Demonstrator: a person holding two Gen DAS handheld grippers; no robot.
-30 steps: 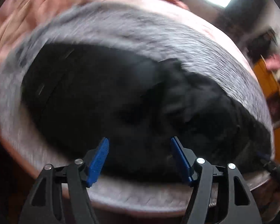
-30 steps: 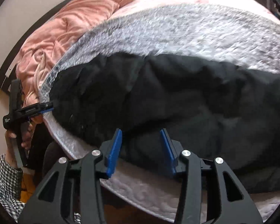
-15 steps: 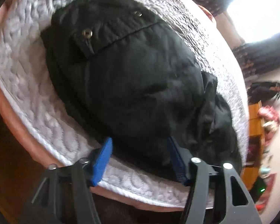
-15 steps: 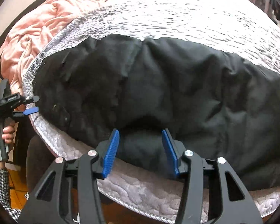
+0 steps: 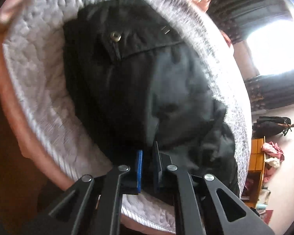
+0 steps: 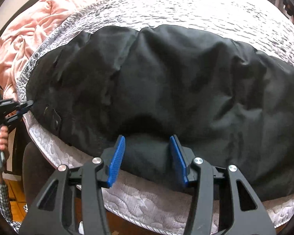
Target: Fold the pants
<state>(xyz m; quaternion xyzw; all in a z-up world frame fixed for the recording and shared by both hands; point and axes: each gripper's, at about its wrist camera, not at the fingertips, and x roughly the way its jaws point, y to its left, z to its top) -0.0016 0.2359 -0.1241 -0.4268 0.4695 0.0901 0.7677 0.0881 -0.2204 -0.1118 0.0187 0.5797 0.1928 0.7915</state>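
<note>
Black pants (image 6: 166, 78) lie spread lengthwise on a grey quilted bed cover (image 6: 186, 4). My right gripper (image 6: 147, 138) hovers at their near edge, jaws apart, with a bulge of black cloth between the blue pads. At the waist end, my left gripper (image 5: 147, 147) is shut on the pants (image 5: 127, 78), a pinch of fabric caught between its pads. A metal button (image 5: 115, 36) shows on the waistband. In the right wrist view the left gripper (image 6: 29, 104) is at the far left, biting the waist corner.
A crumpled pink blanket (image 6: 39, 19) lies at the bed's far left. A hand (image 6: 1, 137) with a checked sleeve (image 6: 0, 199) holds the left tool. Beyond the bed are a bright window (image 5: 274, 45), a dark bag (image 5: 270, 125) and an orange shelf (image 5: 256, 160).
My left gripper rolled, came down to the waist edge and shut on the cloth. My right gripper sank slightly closer to the pants' near edge, its jaws about as wide.
</note>
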